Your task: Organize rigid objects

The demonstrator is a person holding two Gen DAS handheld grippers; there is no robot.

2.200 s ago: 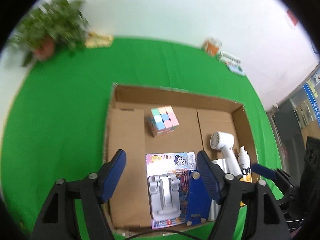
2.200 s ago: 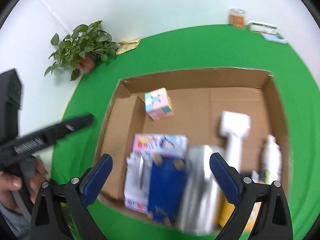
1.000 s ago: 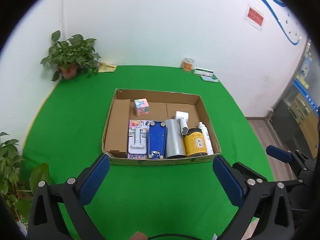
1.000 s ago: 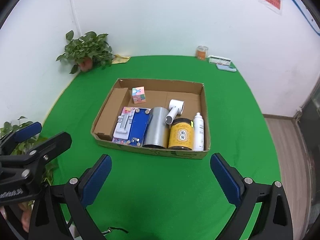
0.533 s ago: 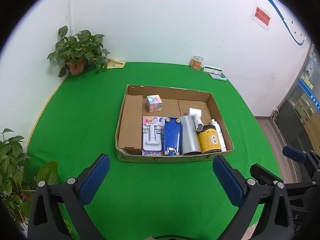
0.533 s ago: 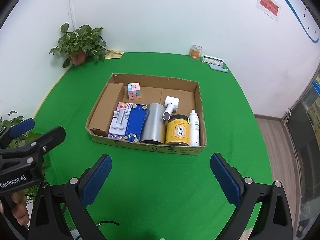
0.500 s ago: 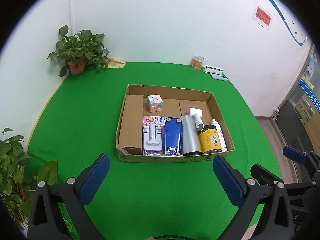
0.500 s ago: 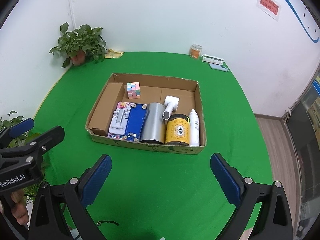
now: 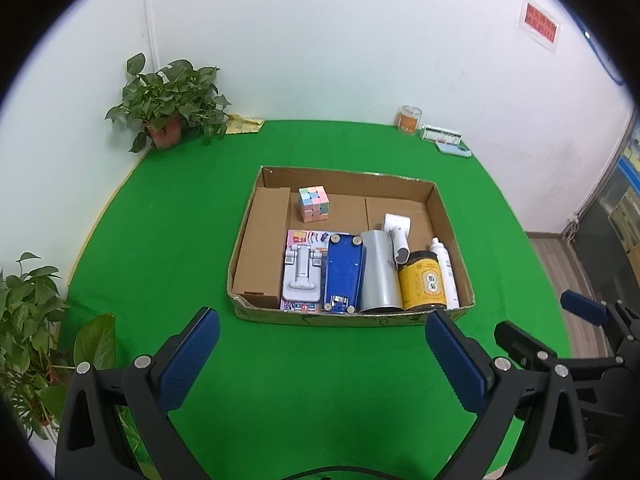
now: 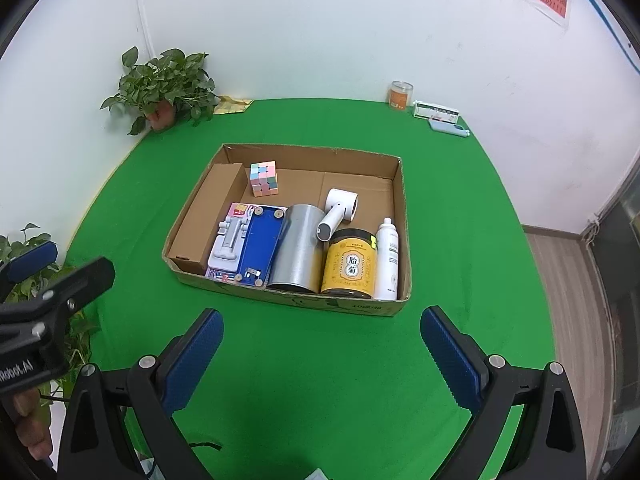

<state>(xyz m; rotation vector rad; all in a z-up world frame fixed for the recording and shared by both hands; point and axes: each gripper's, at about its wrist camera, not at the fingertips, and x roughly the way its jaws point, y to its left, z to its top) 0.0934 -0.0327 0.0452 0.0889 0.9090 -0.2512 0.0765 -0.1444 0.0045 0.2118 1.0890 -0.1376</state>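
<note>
The cardboard box (image 9: 448, 236) sits open-topped on the green table (image 9: 180, 220), its long axis running left to right across both views.

Contents, front row, left to right:
- phone stand pack (image 9: 302, 272)
- blue case (image 9: 344, 274)
- silver cylinder (image 9: 378, 276)
- yellow jar (image 9: 422, 286)
- white spray bottle (image 9: 444, 270)

Each lies with its long axis front to back; the spray bottle's nozzle points toward the far wall of the box. The white handheld fan (image 9: 398, 236) lies behind the jar, head toward the far wall, handle end touching the jar's lid. The pastel cube (image 9: 313, 203) stands apart near the far left corner.

Left gripper (image 9: 322, 336): spread wide, empty, held over bare cloth in front of the box. Right gripper (image 10: 320, 334): likewise wide and empty.

View differences: the right wrist view shows the jar label face (image 10: 352, 264), the print on the box's front wall, and a person's hand (image 10: 28, 424) below the left gripper's body. The left wrist view shows the right gripper's fingers (image 9: 582, 308) at the right edge
</note>
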